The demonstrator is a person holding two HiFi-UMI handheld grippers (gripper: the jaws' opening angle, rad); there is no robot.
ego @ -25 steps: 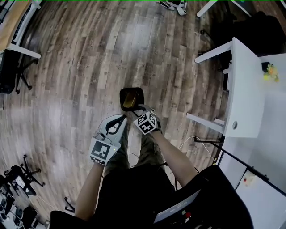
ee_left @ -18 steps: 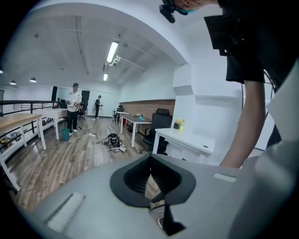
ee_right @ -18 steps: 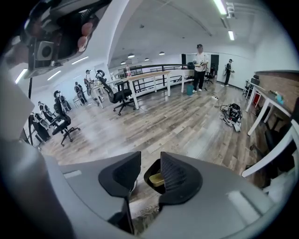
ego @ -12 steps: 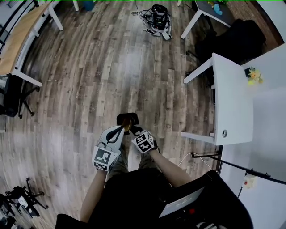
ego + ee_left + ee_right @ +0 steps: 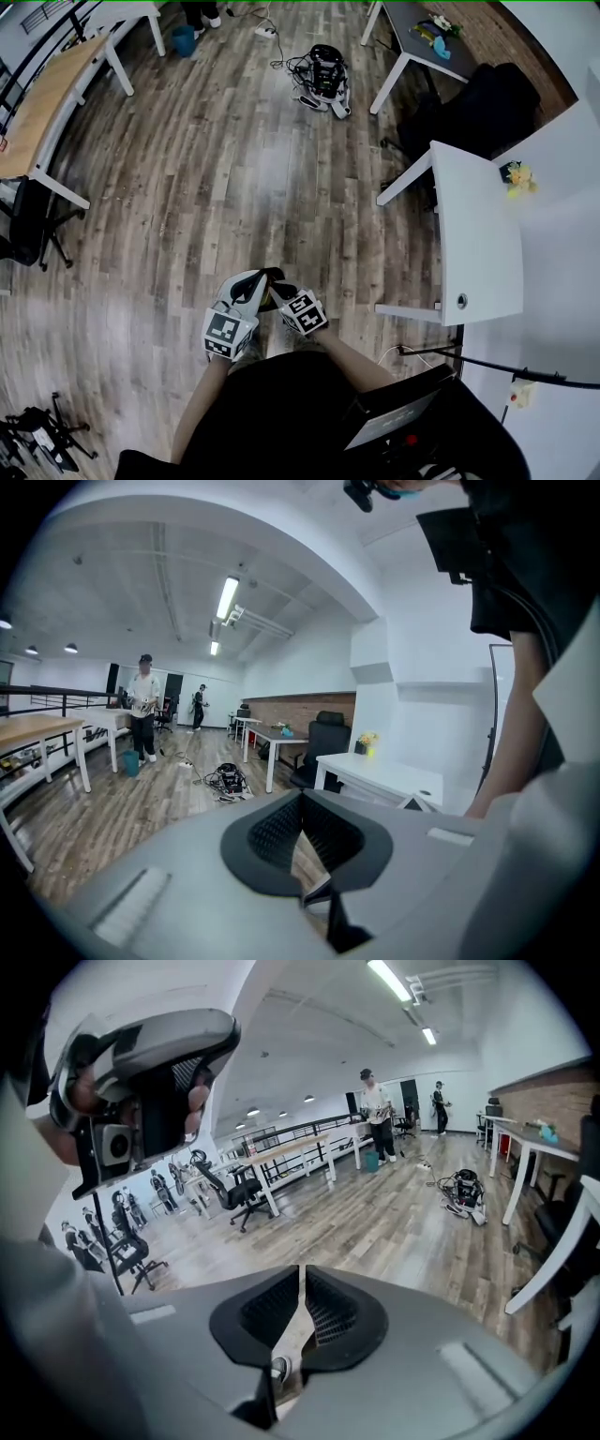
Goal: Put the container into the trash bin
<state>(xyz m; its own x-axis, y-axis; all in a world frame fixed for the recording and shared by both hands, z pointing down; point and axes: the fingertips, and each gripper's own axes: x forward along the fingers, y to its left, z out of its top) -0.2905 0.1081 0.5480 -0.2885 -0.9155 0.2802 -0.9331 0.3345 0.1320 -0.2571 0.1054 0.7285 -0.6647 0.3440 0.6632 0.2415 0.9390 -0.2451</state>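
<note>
The black trash bin (image 5: 273, 276) stands on the wood floor just ahead of my feet, and only a sliver of its rim shows between the two grippers. The container is hidden from every view. My left gripper (image 5: 254, 282) hangs over the bin's left side, and in the left gripper view its jaws (image 5: 302, 804) are shut with nothing between them. My right gripper (image 5: 279, 292) sits at the bin's right, and its jaws (image 5: 300, 1280) are also shut on nothing. Both point out across the room.
A white desk (image 5: 480, 246) stands close on the right, with a black chair (image 5: 461, 124) beyond it. A cable heap (image 5: 324, 71) lies on the floor ahead. A wooden table (image 5: 45, 105) and office chair (image 5: 28, 221) stand at the left. Two people (image 5: 143, 711) stand far off.
Both grippers have risen from the bin. The bin with the yellowish container in it showed plainly before; now the grippers cover most of it. The view has lifted and shows more room.
</note>
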